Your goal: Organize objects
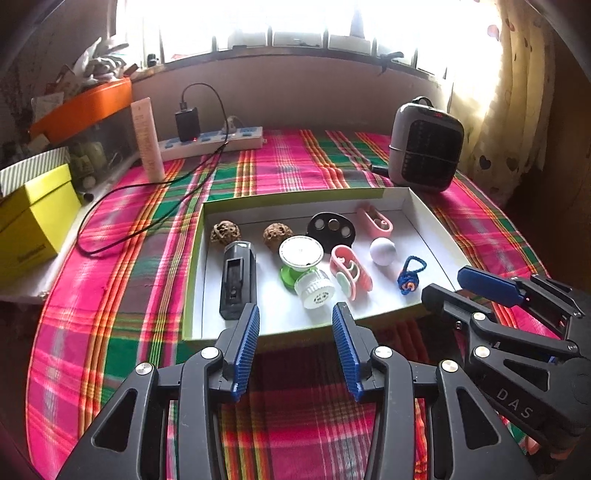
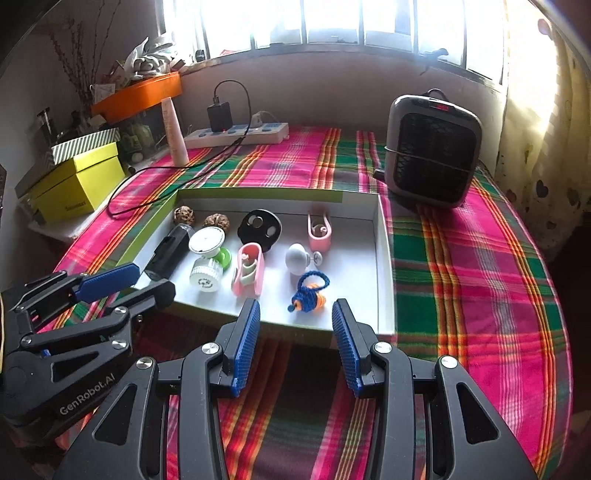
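Left claw (image 1: 295, 332) and right claw (image 2: 295, 332) spread wide, both empty, poised at near rim of tray (image 1: 428, 210). Small items lie inside tray on tabletop. Stage indeterminate: sorting pending or complete.

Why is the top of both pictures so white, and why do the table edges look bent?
In the left wrist view the window is blown out by daylight, washing out the curtain; the right wrist view shows the same glare at its window. Both lenses are fisheye, so the checked cloth and the tray curve, and the corners go dark. The items in the tray stay fairly sharp.
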Motion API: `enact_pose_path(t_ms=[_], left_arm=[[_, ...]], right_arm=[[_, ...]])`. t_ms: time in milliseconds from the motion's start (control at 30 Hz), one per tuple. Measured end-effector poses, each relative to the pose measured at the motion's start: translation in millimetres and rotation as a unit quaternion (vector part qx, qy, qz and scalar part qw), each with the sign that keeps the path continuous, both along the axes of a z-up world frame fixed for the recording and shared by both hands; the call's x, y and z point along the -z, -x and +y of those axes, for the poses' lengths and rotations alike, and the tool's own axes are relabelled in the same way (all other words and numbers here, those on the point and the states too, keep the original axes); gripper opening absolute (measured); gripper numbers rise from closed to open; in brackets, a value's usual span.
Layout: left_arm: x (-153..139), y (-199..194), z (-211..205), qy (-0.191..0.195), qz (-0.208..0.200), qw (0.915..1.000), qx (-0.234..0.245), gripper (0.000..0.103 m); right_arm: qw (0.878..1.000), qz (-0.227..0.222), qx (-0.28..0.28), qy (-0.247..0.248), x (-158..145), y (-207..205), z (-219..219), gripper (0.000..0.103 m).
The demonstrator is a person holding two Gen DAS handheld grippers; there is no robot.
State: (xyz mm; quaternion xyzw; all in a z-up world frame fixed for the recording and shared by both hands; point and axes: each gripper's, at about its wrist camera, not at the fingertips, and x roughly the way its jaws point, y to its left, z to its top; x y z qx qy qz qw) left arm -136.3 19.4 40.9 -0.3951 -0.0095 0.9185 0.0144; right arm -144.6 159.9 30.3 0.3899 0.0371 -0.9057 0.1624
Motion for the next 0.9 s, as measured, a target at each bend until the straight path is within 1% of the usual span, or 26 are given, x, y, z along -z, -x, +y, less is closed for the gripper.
enact_pose_path(t_ms=[267,567,667,900], left_arm=[[0.5,-22.3,-2.8,-0.002,0.001,1.0000,-0.003,0.040],[16.1,-45.7,0.2,0.006,-0.013,0.9999,-0.002,0.040],[21.4,-52.2,2.4,0.015,-0.017,0.9997,-0.001,0.040],[32.8,-66.3,2.2,0.008,-0.029,0.9995,-0.001,0.040]], right_arm=[[1.000,0.001,0.003,0.003,0.6,-22.0,1.1,0.042],[1.000,-0.015,0.004,-0.003,17.5,-46.8,0.4,0.042],[1.000,-0.020,0.010,0.003,21.6,-53.5,2.4,0.042],[1.000,-0.027,0.010,-0.001,29.4,-68.5,-0.2,0.042]])
